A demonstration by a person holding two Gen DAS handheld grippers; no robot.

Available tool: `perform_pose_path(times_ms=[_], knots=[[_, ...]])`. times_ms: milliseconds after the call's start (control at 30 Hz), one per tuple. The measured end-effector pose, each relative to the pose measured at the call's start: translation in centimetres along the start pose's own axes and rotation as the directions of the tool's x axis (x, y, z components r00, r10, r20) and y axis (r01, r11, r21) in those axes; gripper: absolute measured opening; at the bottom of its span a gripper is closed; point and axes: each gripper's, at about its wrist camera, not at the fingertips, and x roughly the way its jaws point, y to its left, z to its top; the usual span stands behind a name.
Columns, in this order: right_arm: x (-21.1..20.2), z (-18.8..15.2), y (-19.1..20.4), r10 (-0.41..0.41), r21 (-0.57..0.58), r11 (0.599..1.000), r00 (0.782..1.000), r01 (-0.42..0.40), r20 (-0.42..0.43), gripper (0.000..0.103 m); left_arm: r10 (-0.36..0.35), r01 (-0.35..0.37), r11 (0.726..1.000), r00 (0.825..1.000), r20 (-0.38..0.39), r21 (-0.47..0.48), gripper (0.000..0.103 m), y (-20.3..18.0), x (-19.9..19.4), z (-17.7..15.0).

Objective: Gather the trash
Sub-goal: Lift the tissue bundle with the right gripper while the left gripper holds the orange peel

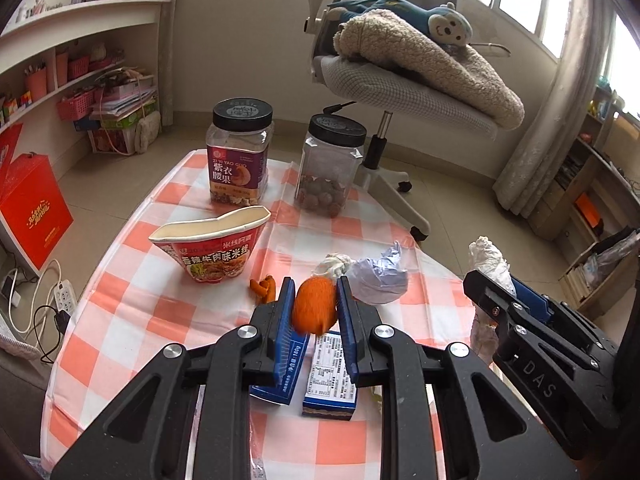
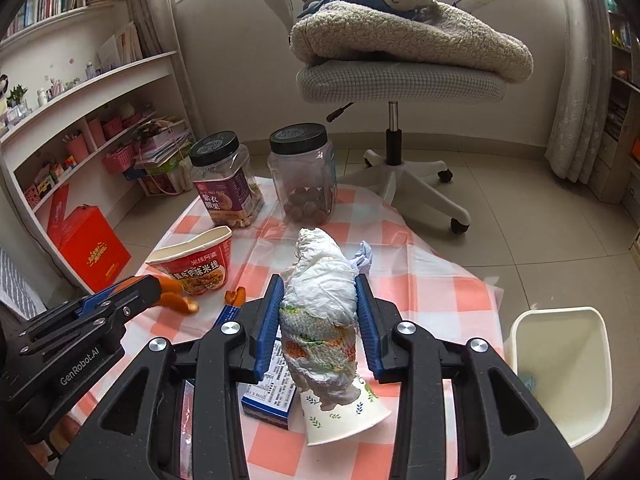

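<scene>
my left gripper is clamped on an orange peel, my right gripper on a crumpled tissue wad, both above the checked tablecloth; a jar reads "zi yi yao guo", the white bin stands beside the table

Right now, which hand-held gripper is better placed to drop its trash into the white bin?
The right hand-held gripper, probably. It is shut on a crumpled white tissue wad, and the white plastic bin stands just off the table on its side.
</scene>
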Motion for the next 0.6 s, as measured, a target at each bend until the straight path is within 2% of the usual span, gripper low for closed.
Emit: perform_pose_path(times_ms=[233,267,333,400,467,600], knots=[[-1.1,-0.2,-2.0,-0.033,0.005,0.999,0.999,0.033,0.017,0.034,-0.01,0.009,0.997,1.0,0.017,0.072,0.021,-2.4,-0.1,-0.5],[-1.3,-0.2,-2.3,-0.036,0.01,0.999,0.999,0.036,0.016,0.034,-0.019,0.02,0.997,1.0,-0.002,0.081,0.021,-2.6,0.2,-0.5],[-1.4,-0.1,-3.1,-0.041,0.024,0.999,0.999,0.041,0.013,0.034,-0.014,0.023,0.995,0.995,-0.099,0.097,0.022,-2.8,1.7,-0.7],[-1.5,-0.2,-4.0,-0.049,0.044,0.998,0.999,0.048,0.005,0.035,0.002,0.014,0.998,0.974,-0.225,0.069,0.025,-2.1,4.2,-1.5],[-1.6,-0.2,-4.8,-0.048,0.069,0.996,0.999,0.049,-0.005,0.035,-0.028,0.039,0.999,0.937,-0.349,0.024,0.025,-1.2,7.1,-2.8],[-1.6,-0.2,-6.0,-0.051,0.096,0.994,0.999,0.053,-0.014,0.035,-0.064,0.067,0.998,0.873,-0.484,-0.012,0.025,-0.7,10.7,-5.2]])
